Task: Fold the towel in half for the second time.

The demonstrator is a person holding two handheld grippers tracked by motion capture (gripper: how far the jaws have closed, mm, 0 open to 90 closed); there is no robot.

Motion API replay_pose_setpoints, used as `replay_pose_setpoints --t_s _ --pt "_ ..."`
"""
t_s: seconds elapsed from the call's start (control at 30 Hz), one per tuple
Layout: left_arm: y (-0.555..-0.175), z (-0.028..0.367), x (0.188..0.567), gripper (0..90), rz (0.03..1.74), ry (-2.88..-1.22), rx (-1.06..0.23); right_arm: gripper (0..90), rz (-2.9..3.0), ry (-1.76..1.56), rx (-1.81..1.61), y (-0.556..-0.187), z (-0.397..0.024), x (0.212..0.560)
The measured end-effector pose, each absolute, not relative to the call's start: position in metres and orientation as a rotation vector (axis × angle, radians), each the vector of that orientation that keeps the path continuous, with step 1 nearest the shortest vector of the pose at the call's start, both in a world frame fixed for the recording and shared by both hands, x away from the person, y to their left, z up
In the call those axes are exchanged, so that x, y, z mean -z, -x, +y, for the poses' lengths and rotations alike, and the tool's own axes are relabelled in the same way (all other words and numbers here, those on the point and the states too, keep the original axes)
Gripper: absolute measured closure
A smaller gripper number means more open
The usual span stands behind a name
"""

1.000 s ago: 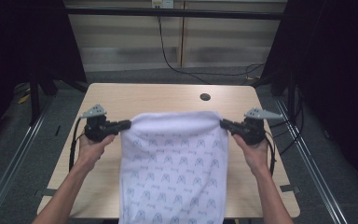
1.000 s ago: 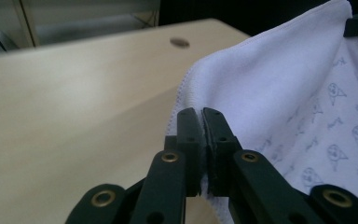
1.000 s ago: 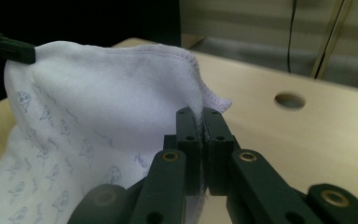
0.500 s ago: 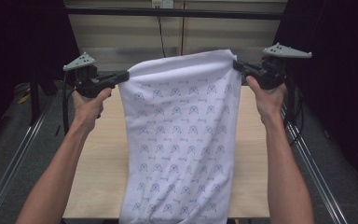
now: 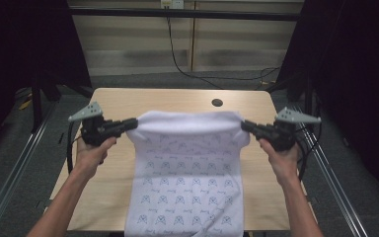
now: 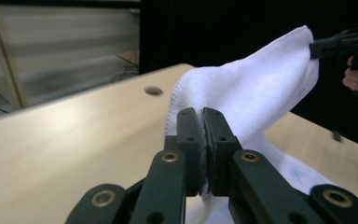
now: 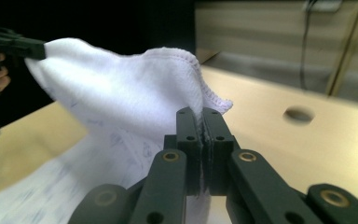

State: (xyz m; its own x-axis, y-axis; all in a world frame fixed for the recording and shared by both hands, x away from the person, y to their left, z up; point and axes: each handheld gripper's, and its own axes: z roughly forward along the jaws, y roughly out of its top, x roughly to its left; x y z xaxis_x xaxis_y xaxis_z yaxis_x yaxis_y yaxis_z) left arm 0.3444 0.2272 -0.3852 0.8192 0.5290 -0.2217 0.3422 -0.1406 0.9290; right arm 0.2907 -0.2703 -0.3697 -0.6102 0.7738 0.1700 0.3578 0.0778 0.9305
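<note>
pale wood table (image 5: 128,101) stands before a dark backdrop, with a round hole (image 5: 217,102) near its far edge and a black cable (image 5: 182,64) trailing on the floor beyond the hole. a white towel (image 5: 187,168) with a faint printed pattern stretches across the table just on the near side of the hole, its top edge lifted off the wood and its lower part running down past the near edge. left claw (image 5: 134,123) is clamped tight on the towel's top corner, well left of the hole; the left gripper view shows the cloth (image 6: 261,88) pinched between its jaws. right claw (image 5: 244,125) is clamped tight on the other top corner, a little right of the hole, with the stitched hem (image 7: 200,79) rising from between its jaws.
</note>
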Motion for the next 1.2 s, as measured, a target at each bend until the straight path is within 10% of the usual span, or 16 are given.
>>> replay_pose_setpoints --t_s 0.6,1.2 --pt "-0.243 0.227 0.493 86.3 0.719 -2.068 0.063 87.4 2.377 -1.259 -1.348 -0.171 -0.244 0.484" --pt "-0.35 0.226 0.503 86.8 0.899 -2.099 -0.139 87.6 2.392 -1.308 -1.18 -0.28 -0.222 0.503"
